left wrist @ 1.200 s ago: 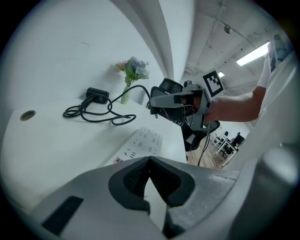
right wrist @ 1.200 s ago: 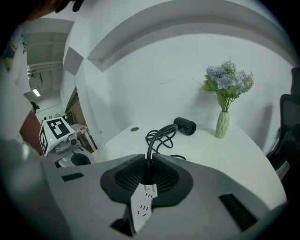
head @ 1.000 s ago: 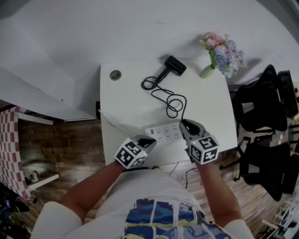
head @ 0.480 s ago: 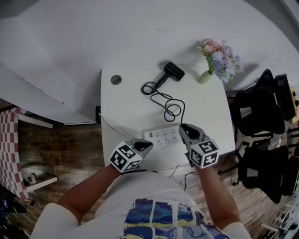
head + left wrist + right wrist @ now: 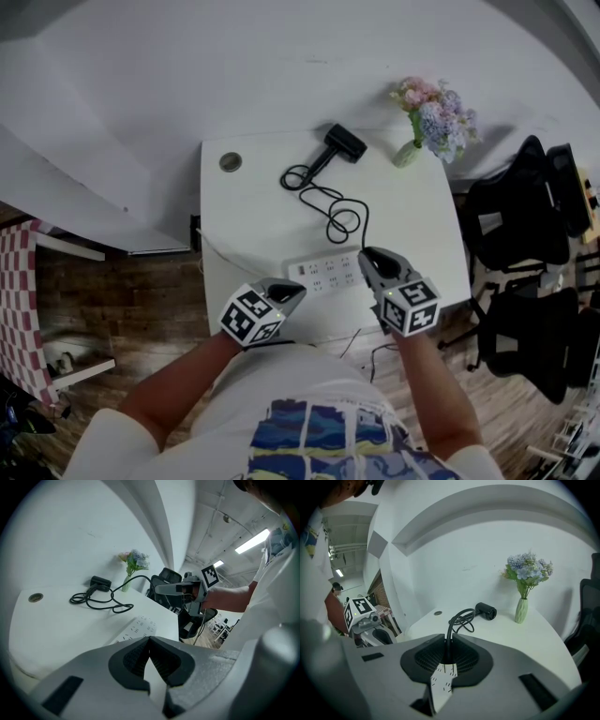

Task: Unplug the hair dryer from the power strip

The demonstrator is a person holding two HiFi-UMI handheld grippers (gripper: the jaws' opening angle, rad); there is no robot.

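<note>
Plug first: our right gripper (image 5: 367, 255) clenches the rigid black plug (image 5: 446, 651) at the right end of the white power strip (image 5: 323, 272), likely a surer hold than its limp black cord (image 5: 448, 633) trailing far to the black hair dryer (image 5: 343, 143); our left gripper (image 5: 292, 291) sits closed, empty.

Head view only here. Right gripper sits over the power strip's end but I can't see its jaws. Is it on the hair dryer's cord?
Observer: Yes. In the right gripper view the right gripper has its jaws closed on the hair dryer cord, just above the power strip.
Operator: Is the left gripper clamping the strip?
Observer: No. In the left gripper view the left gripper has its jaws together with nothing between them. The strip lies on the table just ahead of them.
</note>
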